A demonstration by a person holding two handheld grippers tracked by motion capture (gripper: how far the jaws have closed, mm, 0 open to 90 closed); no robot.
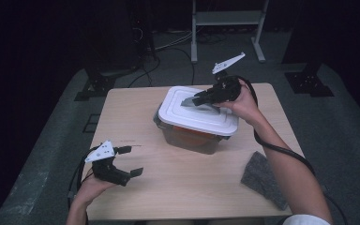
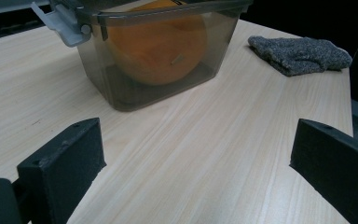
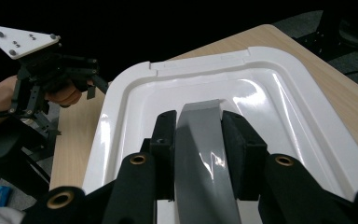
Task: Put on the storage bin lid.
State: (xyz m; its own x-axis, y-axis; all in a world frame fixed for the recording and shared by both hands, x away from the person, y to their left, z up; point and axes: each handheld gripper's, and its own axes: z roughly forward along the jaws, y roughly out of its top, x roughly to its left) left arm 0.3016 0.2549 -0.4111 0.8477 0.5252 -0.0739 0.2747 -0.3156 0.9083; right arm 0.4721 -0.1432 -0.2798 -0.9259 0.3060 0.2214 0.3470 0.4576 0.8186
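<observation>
A smoky clear box (image 1: 190,138) with a white lid (image 1: 199,117) stands at the middle of the table, and an orange round thing (image 2: 161,44) sits inside it. My right gripper (image 1: 198,99) reaches over the lid from the right, shut on a grey curved strip (image 3: 205,154) that lies between its pads (image 3: 237,135) above the lid (image 3: 270,98). Whether the strip is joined to the lid I cannot tell. A grey latch (image 2: 60,25) hangs at the box's near corner. My left gripper (image 1: 132,161) rests open at the table's front left, with nothing between its jaws (image 2: 196,140).
A grey cloth (image 1: 262,178) lies at the table's front right, also seen past the box (image 2: 300,53). The light wood table (image 1: 178,187) ends close behind the box. A white stand (image 1: 225,18) and cables are on the dark floor beyond.
</observation>
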